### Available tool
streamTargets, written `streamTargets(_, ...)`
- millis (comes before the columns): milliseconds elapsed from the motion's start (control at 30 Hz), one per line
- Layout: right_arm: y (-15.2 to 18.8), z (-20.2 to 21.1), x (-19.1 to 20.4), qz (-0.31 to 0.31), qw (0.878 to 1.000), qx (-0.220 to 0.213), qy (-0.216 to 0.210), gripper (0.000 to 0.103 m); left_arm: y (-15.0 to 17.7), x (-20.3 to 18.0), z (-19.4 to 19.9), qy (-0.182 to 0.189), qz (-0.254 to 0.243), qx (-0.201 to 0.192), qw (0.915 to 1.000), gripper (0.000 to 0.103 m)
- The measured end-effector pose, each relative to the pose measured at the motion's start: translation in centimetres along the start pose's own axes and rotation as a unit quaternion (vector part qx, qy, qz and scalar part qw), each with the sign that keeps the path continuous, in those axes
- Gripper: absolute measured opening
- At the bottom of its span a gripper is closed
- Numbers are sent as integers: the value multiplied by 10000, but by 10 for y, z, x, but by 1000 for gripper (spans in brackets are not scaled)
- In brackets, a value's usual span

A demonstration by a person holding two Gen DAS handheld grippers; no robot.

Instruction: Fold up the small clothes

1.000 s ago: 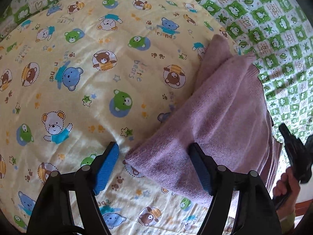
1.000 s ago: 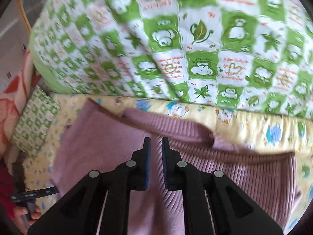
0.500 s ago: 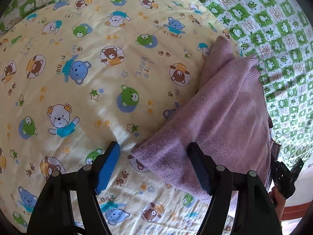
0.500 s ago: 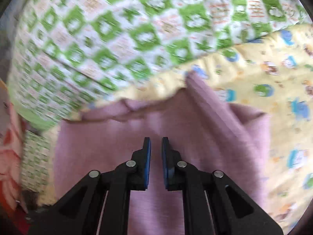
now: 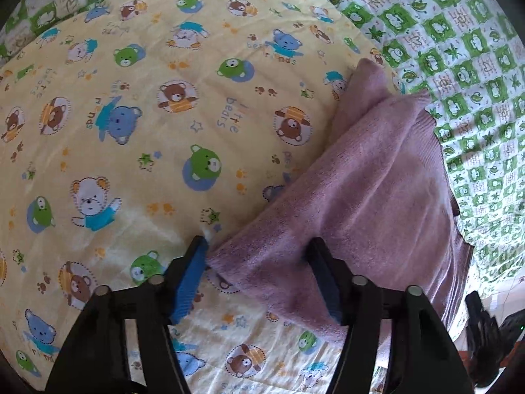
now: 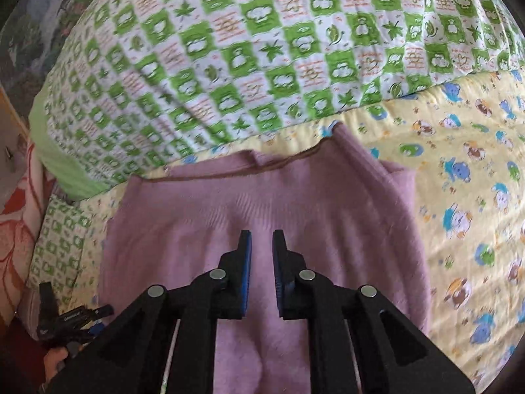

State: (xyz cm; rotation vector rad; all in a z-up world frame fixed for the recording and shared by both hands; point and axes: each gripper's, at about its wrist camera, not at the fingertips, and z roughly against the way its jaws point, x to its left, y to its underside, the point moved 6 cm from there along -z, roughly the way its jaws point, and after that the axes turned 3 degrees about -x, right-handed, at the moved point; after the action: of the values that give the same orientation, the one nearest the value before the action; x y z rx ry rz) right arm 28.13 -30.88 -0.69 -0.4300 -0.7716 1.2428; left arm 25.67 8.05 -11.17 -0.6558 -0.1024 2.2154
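A mauve knitted garment [image 5: 377, 190] lies folded on a yellow bear-print blanket [image 5: 147, 131]. My left gripper [image 5: 259, 262] is open, its jaws wide on either side of the garment's near corner, the right finger resting on the knit. In the right wrist view the same garment [image 6: 295, 203] fills the middle. My right gripper [image 6: 262, 246] hovers over it with its jaws nearly together and a narrow gap between the pads, nothing held between them.
A green-and-white checked quilt [image 6: 262, 49] lies behind the garment and also shows in the left wrist view [image 5: 459, 65]. A small checked cushion [image 6: 62, 243] and red floral fabric [image 6: 19, 229] sit at the left. The other hand-held gripper [image 6: 65, 321] shows low left.
My left gripper has slid forward so its jaws straddle the garment's corner. My right gripper has swung round over the garment and its view has steadied; its jaws stay nearly closed.
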Motion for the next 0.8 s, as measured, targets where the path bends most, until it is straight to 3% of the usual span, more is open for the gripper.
streamTargets(33,12,1,8,21,9999,107,-93,22,0,-3,-2,42,-43,30,10000,48)
streamTargets(100,36,2,23,36,9993,280,-225,28,-1,-9,-1,164,-141,46,9998,20)
streamTargets(167,58,0,33,59,9983,456,-346,30,-2,-20,5,260,-359,-17,9990,14)
streamTargets(300,83,3,33,-92,9969,651,-428,30,3,-55,32,608,-927,-295,9934,12)
streamTargets(467,78,15,15,-240,9973,553,-424,30,26,-121,67,1417,-1832,-487,9716,11)
streamTargets(633,59,23,3,-439,9961,411,-642,30,76,-187,66,2024,-2658,-100,9425,11)
streamTargets(733,50,23,-1,-425,9950,446,-788,30,108,-208,51,2021,-3098,151,9290,11)
streamTargets(800,45,17,-1,-406,9935,552,-907,30,127,-212,32,1975,-3243,401,9242,11)
